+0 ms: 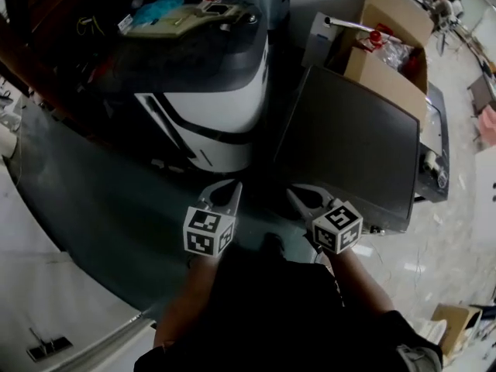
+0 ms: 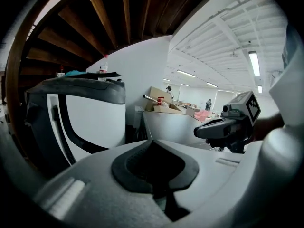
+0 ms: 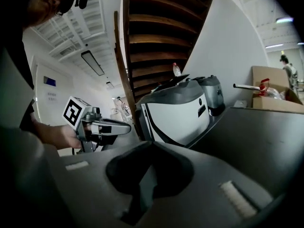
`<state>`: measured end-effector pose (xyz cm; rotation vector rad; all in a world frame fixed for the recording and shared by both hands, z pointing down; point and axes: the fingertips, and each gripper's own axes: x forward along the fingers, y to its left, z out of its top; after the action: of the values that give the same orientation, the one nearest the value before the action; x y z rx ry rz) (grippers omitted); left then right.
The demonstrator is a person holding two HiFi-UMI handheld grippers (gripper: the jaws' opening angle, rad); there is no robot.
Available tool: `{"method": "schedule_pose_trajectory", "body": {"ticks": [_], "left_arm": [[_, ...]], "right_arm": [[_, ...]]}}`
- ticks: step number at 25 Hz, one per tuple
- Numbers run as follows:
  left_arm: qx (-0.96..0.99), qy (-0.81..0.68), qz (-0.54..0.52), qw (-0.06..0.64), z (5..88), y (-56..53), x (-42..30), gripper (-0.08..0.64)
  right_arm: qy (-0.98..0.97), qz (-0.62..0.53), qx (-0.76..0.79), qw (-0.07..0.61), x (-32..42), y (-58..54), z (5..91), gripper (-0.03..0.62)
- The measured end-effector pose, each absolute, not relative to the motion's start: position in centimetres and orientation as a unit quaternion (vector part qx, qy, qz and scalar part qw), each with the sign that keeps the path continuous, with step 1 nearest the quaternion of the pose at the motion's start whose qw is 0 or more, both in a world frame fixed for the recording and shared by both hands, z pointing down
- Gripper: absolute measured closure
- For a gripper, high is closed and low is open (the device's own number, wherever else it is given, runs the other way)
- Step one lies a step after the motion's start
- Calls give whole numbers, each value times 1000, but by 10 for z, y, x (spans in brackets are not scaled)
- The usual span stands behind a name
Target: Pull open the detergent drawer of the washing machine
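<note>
Dim indoor scene seen through wide-angle lenses. In the head view the centre is underexposed: the person's dark clothing (image 1: 287, 308) loses nearly all detail, while the pale floor tiles (image 1: 457, 169) at the right edge are bright. The white front of the washing machine (image 1: 217, 122) stands out. In the left gripper view, ceiling strip lights (image 2: 254, 63) glare white and the stair underside (image 2: 95, 18) sits in shadow. Both gripper views bend straight lines and blacken at the corners; the left gripper (image 2: 152, 144) and right gripper (image 3: 151, 145) look soft up close.
</note>
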<state>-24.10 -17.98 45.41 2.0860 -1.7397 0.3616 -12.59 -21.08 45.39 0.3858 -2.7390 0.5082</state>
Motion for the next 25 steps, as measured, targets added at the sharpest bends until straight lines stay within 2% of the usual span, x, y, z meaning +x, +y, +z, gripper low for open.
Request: {"method": "schedule_pose_trajectory", "body": {"ticks": [7,11,25], "left_arm": [[810,-543,137,174,449,-195,-257,549],[827,-505,150,195,482,-194,-266,549],[859,-415,185,238,543,-205,-223,547]], "right_arm": [[-940,211,211,167,-151,-184,464,589],[-928,216,257,160,-156,-169,477,589],[-856,272,412,153,-74,-162,523,589]]}}
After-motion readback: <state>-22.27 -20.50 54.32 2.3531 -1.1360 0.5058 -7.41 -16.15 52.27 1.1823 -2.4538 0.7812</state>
